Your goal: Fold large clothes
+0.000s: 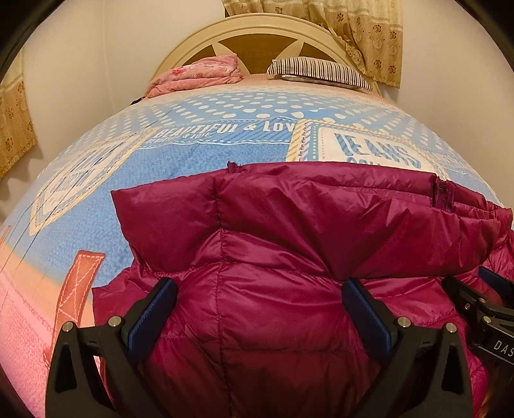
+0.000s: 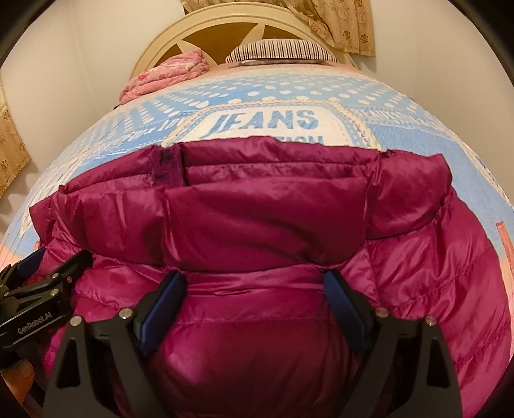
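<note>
A glossy magenta quilted down jacket (image 1: 289,244) is lying across a sky-blue bedspread (image 1: 199,109) showing white polka dots and lettering, while a pink floral blanket (image 1: 199,75) and a dark-striped pillow (image 1: 321,70) are sitting beneath beige flower-patterned curtains (image 1: 363,29).

A bed (image 1: 199,154) in blue-patterned cover carries a magenta jacket (image 1: 289,225) — beyond it, pink bedding (image 1: 199,75), striped pillow (image 1: 321,70).

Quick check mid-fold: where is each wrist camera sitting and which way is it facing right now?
Left wrist: on the left gripper, looking down along its fingers over the magenta puffer jacket toward the headboard; right gripper at right edge.
Right wrist: on the right gripper, aimed likewise over the jacket; left gripper at left edge.
Shared: jacket, bedspread, striped pillow, pink blanket.
</note>
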A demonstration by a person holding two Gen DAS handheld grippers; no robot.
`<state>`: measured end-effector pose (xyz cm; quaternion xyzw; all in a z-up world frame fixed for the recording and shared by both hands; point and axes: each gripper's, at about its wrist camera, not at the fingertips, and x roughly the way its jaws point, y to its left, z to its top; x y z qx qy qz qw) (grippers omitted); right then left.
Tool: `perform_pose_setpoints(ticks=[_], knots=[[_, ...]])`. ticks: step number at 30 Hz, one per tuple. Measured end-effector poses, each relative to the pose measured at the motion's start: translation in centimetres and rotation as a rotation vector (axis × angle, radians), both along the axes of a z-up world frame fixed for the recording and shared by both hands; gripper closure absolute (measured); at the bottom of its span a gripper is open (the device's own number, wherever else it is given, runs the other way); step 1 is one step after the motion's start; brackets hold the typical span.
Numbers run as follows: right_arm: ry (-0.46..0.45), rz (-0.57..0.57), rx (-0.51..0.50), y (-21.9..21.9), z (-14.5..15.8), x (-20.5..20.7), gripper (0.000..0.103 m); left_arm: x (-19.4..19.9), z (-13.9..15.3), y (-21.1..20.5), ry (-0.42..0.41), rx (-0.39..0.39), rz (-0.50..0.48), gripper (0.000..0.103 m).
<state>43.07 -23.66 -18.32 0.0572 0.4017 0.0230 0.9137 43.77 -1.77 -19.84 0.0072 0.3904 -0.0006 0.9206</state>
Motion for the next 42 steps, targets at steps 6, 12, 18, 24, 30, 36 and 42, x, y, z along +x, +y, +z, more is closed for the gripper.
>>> perform_pose_setpoints(ticks=[6, 12, 18, 24, 30, 36, 42], knots=[[0.004, -0.001, -0.008, 0.1, -0.1, 0.1, 0.010, 0.0, 0.0, 0.0, 0.001, 0.001, 0.001, 0.001], [0.010, -0.001, -0.017, 0.2, -0.2, 0.2, 0.010, 0.0, 0.0, 0.1, 0.001, 0.003, 0.002, 0.001], [0.010, -0.002, -0.033, 0.4, -0.3, 0.1, 0.009, 0.0, 0.0, 0.0, 0.001, 0.006, 0.004, 0.001], [0.022, 0.000, -0.062, 0.9, -0.3, 0.4, 0.009, 0.5, 0.1, 0.2, 0.063, -0.004, -0.004, 0.001], [-0.002, 0.008, -0.081, 0.7, 1.6, -1.9, 0.009, -5.4, 4.3, 3.8, -0.010, -0.124, 0.018, 0.001], [-0.098, 0.069, -0.081, 2.1, 3.9, -8.8, 0.009, -13.0, 4.4, 7.3, -0.019, -0.227, 0.054, 0.001], [-0.083, 0.108, -0.164, 4.4, 2.1, -12.0, 0.008, -14.9, 0.7, 7.9, 0.060, -0.369, 0.111, 0.001]])
